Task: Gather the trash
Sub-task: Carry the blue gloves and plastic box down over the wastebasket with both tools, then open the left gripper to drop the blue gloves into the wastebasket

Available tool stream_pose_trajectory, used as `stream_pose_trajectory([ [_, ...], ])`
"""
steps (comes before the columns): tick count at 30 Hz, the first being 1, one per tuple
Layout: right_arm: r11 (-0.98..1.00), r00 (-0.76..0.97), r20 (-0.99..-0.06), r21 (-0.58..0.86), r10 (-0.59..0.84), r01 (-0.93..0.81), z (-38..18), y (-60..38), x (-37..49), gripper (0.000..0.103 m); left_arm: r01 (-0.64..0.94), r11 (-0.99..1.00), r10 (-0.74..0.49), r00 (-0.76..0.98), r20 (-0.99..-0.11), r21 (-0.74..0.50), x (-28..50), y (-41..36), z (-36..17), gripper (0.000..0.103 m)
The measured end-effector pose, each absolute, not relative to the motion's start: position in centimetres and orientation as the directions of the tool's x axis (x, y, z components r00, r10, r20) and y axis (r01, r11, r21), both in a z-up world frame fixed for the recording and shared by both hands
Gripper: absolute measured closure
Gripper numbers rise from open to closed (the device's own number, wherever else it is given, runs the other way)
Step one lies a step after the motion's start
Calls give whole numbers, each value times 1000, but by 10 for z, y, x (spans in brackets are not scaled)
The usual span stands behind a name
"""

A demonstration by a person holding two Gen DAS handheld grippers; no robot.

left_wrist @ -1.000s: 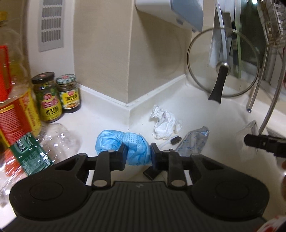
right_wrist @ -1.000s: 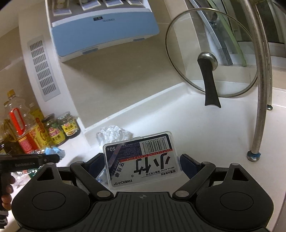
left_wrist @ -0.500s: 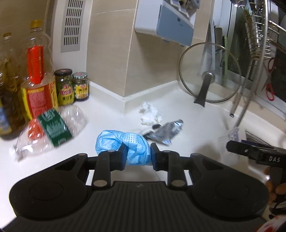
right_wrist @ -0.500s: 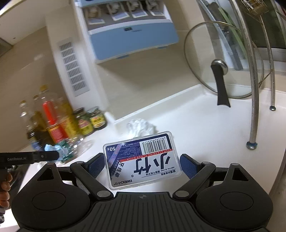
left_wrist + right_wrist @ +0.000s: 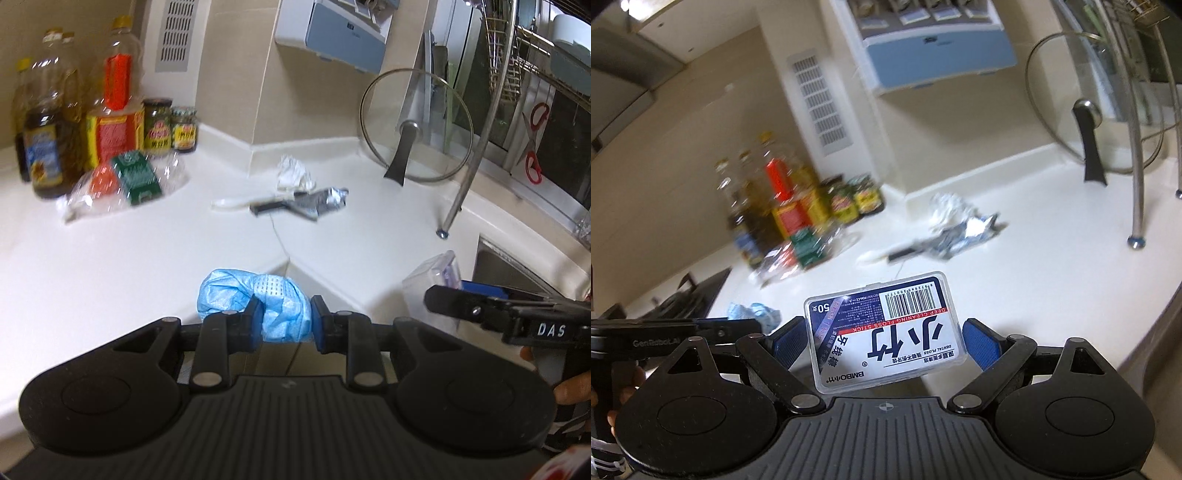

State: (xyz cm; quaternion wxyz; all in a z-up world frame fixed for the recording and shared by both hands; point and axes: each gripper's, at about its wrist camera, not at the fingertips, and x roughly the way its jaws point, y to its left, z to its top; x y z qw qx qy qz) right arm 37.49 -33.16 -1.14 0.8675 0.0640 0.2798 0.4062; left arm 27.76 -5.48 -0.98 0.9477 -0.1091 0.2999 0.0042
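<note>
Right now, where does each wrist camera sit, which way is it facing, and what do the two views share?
Left wrist: on the left gripper, facing the corner counter; clamps blue crumpled trash; right gripper and fingertips at right.
Right wrist: on the right gripper, same way; floss box between its pads; left gripper and hand at left.
Shared: glass lid, jars, white wad, foil wrapper.
</note>
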Motion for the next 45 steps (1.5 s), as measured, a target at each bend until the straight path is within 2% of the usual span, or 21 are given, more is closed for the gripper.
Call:
stream_pose_trajectory([
  [16, 613, 362, -558, 365, 747, -701, -62, -313, 311, 13, -162, 955, -48, 744, -666, -249, 216, -50, -59, 79],
  [30, 737, 324, -734, 342, 597, -583, -146, -289, 299, 13, -165, 934, -154, 613, -775, -317, 206, -8, -157, 79],
  [45, 801, 354, -778, 299, 520, -519, -198, -263, 323, 13, -144, 929, -201, 578, -791, -341, 234, 5, -228, 79],
])
